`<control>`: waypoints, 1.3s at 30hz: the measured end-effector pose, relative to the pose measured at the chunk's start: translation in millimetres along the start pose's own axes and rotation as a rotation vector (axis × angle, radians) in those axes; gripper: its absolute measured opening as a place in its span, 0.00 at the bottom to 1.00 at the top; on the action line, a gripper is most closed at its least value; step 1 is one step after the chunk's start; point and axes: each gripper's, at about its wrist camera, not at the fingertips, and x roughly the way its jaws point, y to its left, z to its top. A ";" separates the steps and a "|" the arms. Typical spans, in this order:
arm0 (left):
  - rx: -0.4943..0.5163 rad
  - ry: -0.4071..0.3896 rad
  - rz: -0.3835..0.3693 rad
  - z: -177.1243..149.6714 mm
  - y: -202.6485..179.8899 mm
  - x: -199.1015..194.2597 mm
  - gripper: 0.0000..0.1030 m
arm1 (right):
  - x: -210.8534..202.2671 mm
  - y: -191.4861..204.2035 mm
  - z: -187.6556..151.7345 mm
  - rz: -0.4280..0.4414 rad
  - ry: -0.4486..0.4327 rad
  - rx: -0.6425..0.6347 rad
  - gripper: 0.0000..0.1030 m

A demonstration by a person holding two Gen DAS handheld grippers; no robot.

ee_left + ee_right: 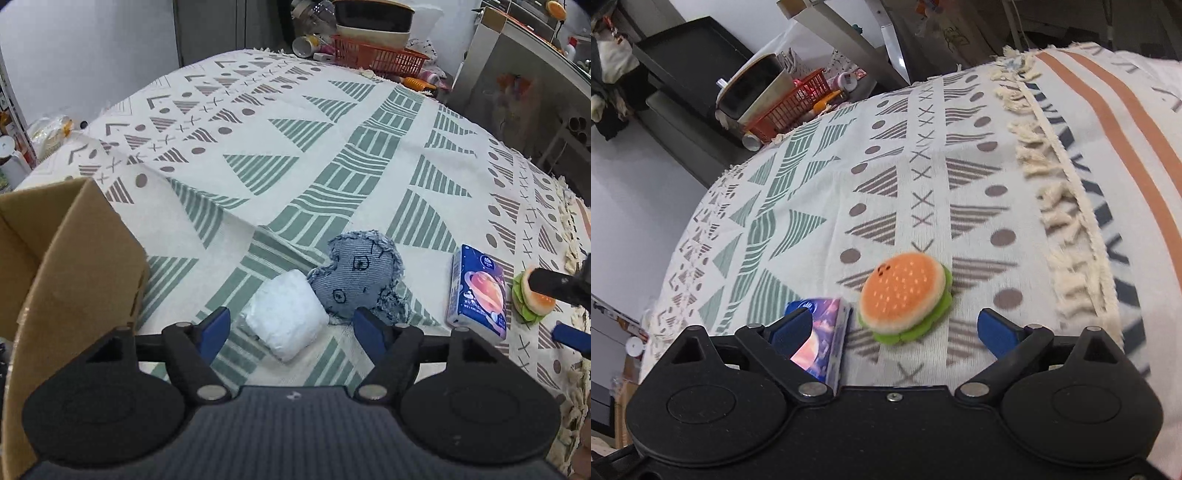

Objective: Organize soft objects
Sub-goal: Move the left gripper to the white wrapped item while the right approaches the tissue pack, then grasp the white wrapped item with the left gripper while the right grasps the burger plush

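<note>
Four soft things lie on the patterned cloth [332, 155] ahead of you. Your left gripper [291, 328] hangs with its blue fingers spread wide and empty, the white padded bundle [286, 314] sitting between the tips, its long axis running from near right to far left. Touching the bundle's far right side is the denim heart [356, 275], frayed at the edge with stitched marks, its point turned toward you and to the right. Well to the right lies the tissue pack [478, 291], dark blue with a planet print, flat on the cloth, its long axis running away from you. Just beside that is the plush burger [905, 295], orange bun over a green frill, resting tilted. Your right gripper [894, 332] is also open and empty, the burger between its tips. At your left stands the cardboard box [74, 251], flap up.
</note>
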 end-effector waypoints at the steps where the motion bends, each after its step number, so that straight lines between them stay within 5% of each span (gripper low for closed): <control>1: -0.012 0.010 -0.005 0.0 1.3 2.7 0.58 | 4.5 0.8 0.8 -0.007 0.007 -0.011 0.93; 4: -0.053 0.035 -0.021 -1.7 6.5 8.5 0.50 | 12.8 2.5 0.0 -0.027 0.012 -0.033 0.90; 10: -0.046 0.018 -0.032 -4.9 4.1 1.6 0.49 | 13.4 4.9 -1.6 -0.044 -0.009 -0.075 0.48; 13: -0.051 0.006 -0.034 -5.3 3.3 -6.4 0.49 | 8.9 2.5 -1.0 -0.022 -0.016 -0.054 0.42; 39: -0.034 -0.146 -0.130 1.9 21.2 -116.4 0.49 | -102.8 52.4 -16.7 0.045 -0.169 -0.123 0.41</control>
